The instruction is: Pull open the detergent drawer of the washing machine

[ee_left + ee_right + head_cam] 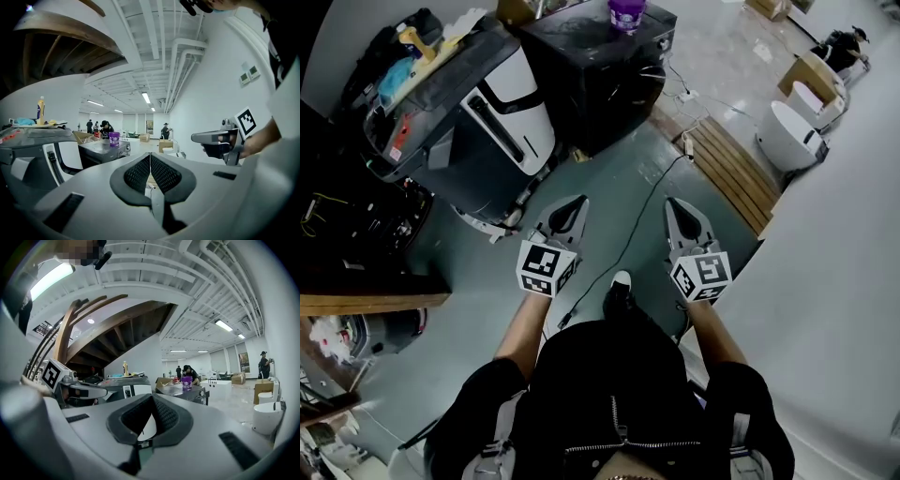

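While the person stood on the grey floor (647, 178), the left hand-held gripper (577, 206) and the right hand-held gripper (675, 208) were held out level, side by side. Each was clenched shut, empty and touching nothing. A white and grey washing machine (502, 117) stood ahead to the left, well apart from both. Its detergent drawer could not be made out.
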Demonstrator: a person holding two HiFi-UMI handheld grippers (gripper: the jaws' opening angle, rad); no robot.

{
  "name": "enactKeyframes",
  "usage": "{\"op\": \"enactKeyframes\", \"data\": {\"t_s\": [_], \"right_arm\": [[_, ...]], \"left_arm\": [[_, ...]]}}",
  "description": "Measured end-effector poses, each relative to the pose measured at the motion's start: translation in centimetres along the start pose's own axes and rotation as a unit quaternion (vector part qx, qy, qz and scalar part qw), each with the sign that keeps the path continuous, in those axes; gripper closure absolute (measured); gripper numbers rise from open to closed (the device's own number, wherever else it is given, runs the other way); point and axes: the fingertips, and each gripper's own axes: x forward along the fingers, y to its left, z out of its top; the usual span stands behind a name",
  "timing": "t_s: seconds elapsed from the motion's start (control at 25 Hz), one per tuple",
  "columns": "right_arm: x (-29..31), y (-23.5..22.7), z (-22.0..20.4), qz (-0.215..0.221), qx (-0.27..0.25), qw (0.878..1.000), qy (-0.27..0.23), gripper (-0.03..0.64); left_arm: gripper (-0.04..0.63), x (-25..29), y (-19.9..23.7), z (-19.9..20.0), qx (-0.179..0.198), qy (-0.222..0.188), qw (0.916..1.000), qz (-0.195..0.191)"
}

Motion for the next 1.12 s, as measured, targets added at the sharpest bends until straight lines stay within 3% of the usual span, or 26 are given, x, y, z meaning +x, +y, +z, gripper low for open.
{"op": "enactKeyframes", "data": {"t_s": [0.4,0.84,1.12], "right_arm": [[5.8,-8.4,-0.4,0.026,0.007,1.0,0.016,0.609],[9.8,-11.1,0.9,0.048,0.013,0.999,0.003,0.609],[13.8,-12.9,0.7,0.047,0.023,0.999,0.007,0.609]], "left_arm": [[0.574,9.4,1.0,1.2,-0.014,0.001,0.9997,0.019],[0.574,13.6,3.7,3.1,-0.008,-0.005,0.9992,0.04],[0.574,17.8,5.8,3.3,-0.01,-0.007,0.9995,0.029]]}}
